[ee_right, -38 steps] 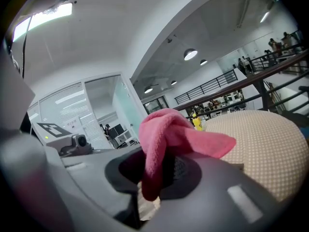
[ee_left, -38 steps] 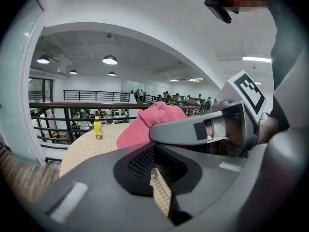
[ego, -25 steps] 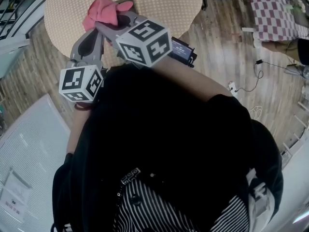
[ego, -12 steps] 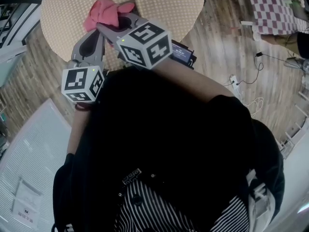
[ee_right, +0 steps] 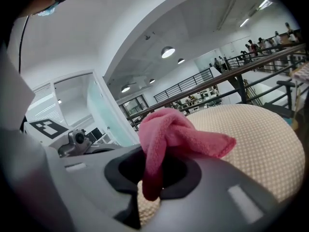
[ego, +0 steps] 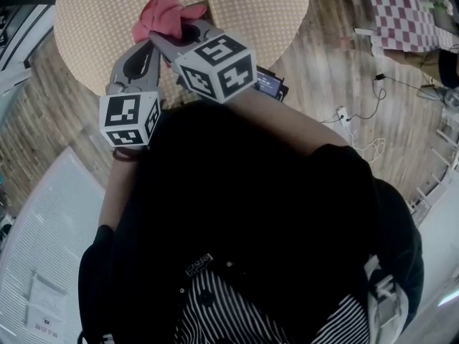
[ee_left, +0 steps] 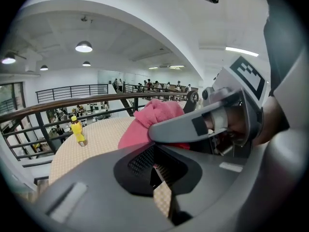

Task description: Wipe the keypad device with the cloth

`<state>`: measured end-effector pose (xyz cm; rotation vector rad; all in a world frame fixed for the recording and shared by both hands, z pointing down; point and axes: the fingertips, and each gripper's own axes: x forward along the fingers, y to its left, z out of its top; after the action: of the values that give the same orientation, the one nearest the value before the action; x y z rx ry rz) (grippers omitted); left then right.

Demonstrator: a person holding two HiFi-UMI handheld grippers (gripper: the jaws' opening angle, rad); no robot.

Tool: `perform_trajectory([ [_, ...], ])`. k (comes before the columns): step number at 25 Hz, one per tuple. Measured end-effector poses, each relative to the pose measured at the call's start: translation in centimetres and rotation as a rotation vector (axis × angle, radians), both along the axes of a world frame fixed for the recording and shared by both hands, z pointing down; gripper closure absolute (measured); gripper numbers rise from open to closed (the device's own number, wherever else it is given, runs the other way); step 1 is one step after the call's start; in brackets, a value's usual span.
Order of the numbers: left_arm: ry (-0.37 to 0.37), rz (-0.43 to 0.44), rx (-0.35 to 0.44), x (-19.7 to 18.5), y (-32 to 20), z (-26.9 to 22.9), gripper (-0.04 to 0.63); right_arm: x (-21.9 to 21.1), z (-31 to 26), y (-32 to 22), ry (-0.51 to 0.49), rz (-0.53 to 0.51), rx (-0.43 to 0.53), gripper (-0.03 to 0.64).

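Pink cloth (ee_right: pixel 179 134) pinched in right gripper (ee_right: pixel 151 185); left gripper (ee_left: pixel 155 170) seemingly closed, empty

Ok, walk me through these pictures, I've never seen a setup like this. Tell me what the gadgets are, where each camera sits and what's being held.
There is no robot here: a person holds a two-jaw gripper in each hand. The head view comes from a camera on the person's head, looking steeply down past a black top. The other two cameras ride on the grippers and look along their jaws. The left gripper has its jaws together with nothing between them. The right gripper is clamped on a pink cloth. Each carries a cube with square markers. Both point toward a round beige table, where a small yellow bottle stands. A dark device with a small screen peeks out beside the right arm; what it rests on is hidden.
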<state>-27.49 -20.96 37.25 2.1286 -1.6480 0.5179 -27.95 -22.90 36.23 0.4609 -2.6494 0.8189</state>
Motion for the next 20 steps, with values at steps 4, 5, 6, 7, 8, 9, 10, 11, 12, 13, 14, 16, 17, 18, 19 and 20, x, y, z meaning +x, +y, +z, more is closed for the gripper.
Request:
perform_trajectory([
  [4,0.006,-0.001,-0.025,-0.8,-0.6,0.6,0.592,-0.8,0.6,-0.7,0.011,-0.005,-0.012,0.554],
  [5,0.009,0.000,-0.039,-1.1,-0.7,1.0,0.592,-1.1,1.0,-0.8,0.020,-0.009,-0.018,0.554],
  [6,0.015,0.005,-0.058,-1.4,-0.8,1.4,0.592,-1.5,1.4,-0.8,0.032,-0.014,-0.026,0.554],
  [7,0.022,0.014,-0.080,-1.6,-0.7,2.0,0.592,-1.8,2.0,-0.8,0.044,-0.020,-0.035,0.554],
  [8,0.030,0.027,-0.102,-2.0,-0.7,2.6,0.592,-2.2,2.6,-0.7,0.056,-0.028,-0.045,0.554],
  [9,0.037,0.042,-0.121,-2.4,-0.6,3.1,0.592,-2.6,3.1,-0.7,0.066,-0.033,-0.053,0.554],
  [10,0.040,0.057,-0.135,-2.7,-0.5,3.5,0.592,-3.0,3.6,-0.6,0.075,-0.036,-0.058,0.554],
  [11,0.042,0.071,-0.145,-2.9,-0.6,3.9,0.592,-3.1,3.9,-0.6,0.082,-0.037,-0.061,0.554],
  [12,0.044,0.083,-0.151,-2.8,-0.7,4.2,0.592,-3.1,4.2,-0.8,0.087,-0.035,-0.064,0.554],
  [13,0.046,0.093,-0.157,-2.7,-0.9,4.4,0.592,-3.0,4.5,-1.0,0.092,-0.032,-0.069,0.554],
  [14,0.047,0.103,-0.162,-2.7,-1.1,4.7,0.592,-3.0,4.8,-1.2,0.096,-0.028,-0.074,0.554],
  [16,0.045,0.122,-0.173,-2.9,-1.3,5.5,0.592,-3.2,5.6,-1.4,0.107,-0.024,-0.084,0.554],
  [17,0.044,0.131,-0.179,-3.0,-1.3,5.9,0.592,-3.4,6.0,-1.5,0.113,-0.024,-0.088,0.554],
  [18,0.047,0.140,-0.186,-3.1,-1.5,6.3,0.592,-3.4,6.4,-1.6,0.119,-0.024,-0.091,0.554],
  [19,0.062,0.148,-0.195,-2.9,-1.8,6.6,0.592,-3.3,6.8,-1.9,0.126,-0.023,-0.093,0.554],
  [20,0.097,0.152,-0.209,-2.5,-2.1,7.0,0.592,-2.9,7.1,-2.2,0.134,-0.020,-0.093,0.554],
])
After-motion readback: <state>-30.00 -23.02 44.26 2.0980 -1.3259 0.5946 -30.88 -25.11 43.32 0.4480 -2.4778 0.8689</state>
